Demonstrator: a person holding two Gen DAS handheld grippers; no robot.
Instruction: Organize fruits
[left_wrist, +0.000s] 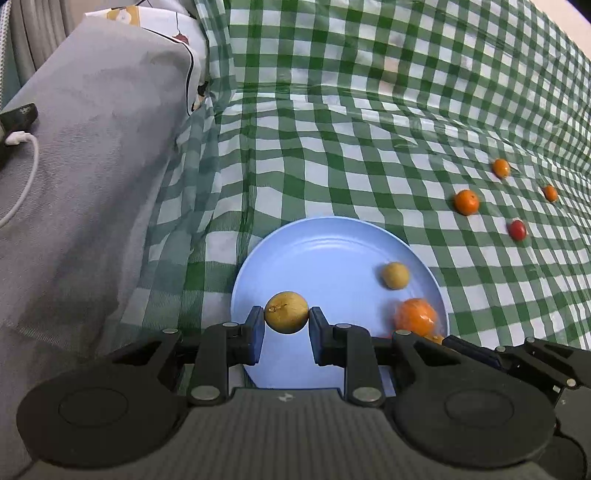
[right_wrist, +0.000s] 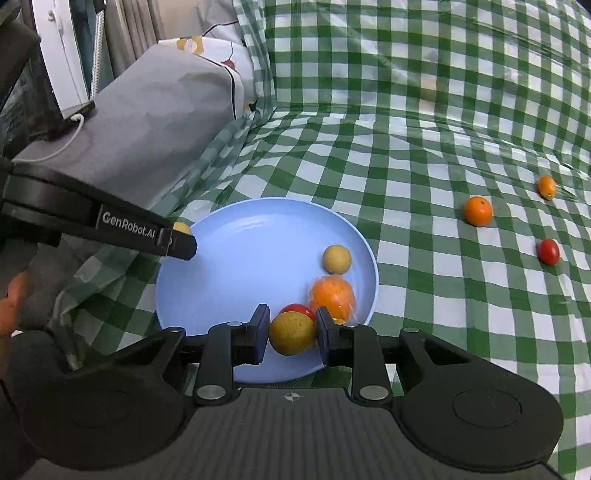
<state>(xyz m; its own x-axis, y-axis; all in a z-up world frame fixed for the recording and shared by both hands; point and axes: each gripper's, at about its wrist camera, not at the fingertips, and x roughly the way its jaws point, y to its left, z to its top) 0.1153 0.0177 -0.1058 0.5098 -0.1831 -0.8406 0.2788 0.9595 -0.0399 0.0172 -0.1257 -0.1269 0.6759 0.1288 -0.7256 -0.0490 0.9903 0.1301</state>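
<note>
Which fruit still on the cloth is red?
The small red tomato, nearest the camera of the loose ones; the other three out there are orange.

- "GenRobot.AI" in white letters runs along the black finger of the left gripper (right_wrist: 176, 236), seen at the left of the right wrist view.

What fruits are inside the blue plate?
Lying in the blue plate: a yellow round fruit, an orange one in clear wrap and a red tomato, partly hidden behind the yellow fruit that the right gripper holds.
</note>
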